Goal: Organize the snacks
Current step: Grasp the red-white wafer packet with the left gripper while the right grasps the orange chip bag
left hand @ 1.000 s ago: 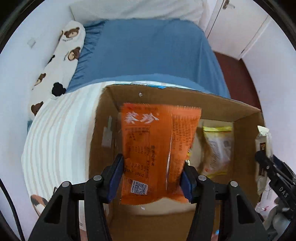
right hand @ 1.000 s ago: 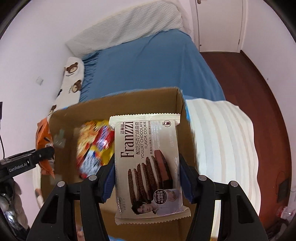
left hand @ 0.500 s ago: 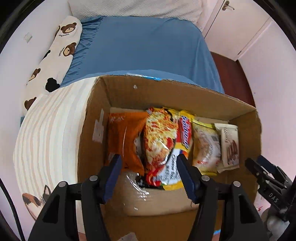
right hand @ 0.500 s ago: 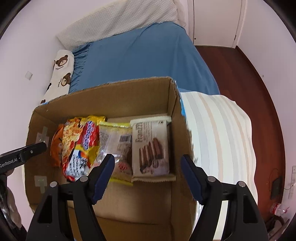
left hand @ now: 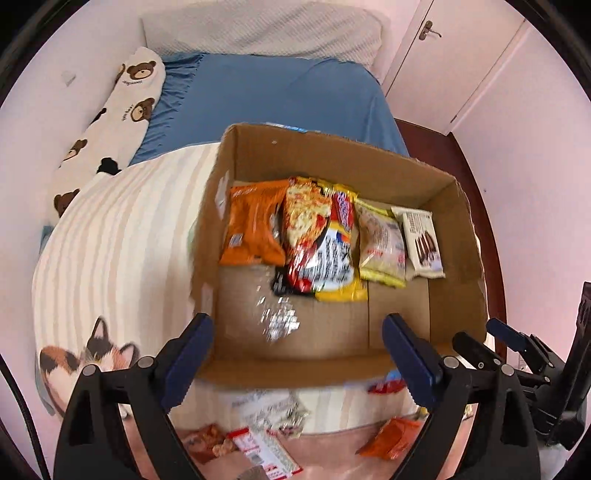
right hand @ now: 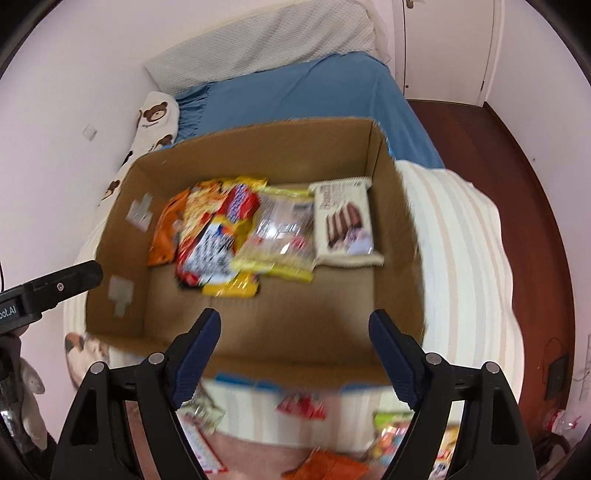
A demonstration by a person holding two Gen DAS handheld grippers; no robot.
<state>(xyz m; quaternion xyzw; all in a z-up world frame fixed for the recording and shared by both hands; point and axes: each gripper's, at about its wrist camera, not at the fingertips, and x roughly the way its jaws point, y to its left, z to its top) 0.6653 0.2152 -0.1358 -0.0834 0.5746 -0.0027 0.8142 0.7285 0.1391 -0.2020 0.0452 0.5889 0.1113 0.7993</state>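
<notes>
Bed with blue sheet [left hand: 273,92] fills the upper centre of both views; grey-white pillow [left hand: 258,29] along the top edge, bear-print bolster [left hand: 122,107] at upper left. Cream striped blanket [left hand: 110,251] covers left-centre of the left wrist view and the right side of the right wrist view.

Open cardboard box [left hand: 332,155] sits on the blanket, centre frame in both views. Snacks lie in a row against its far wall: orange packet [left hand: 251,225] at the left end, red-yellow noodle pack [left hand: 317,240] overlapping it, pale yellow-edged packet [left hand: 380,243] next, white chocolate cookie pack [left hand: 421,240] at the right end, touching its neighbour. Near half of the box floor is bare cardboard with a shiny glare patch.

Left gripper [left hand: 297,350], lower centre of its view, blue-padded fingers [left hand: 192,343] spread wide, holding nothing, over the near box wall. Right gripper [right hand: 295,347], same pose, fingers [right hand: 391,347] spread apart and empty; it also shows at the lower right edge of the left wrist view.

Loose snack packets [left hand: 391,435] lie along the bottom of both frames, below the box, blurred; one orange, one red-white [right hand: 301,406].
</notes>
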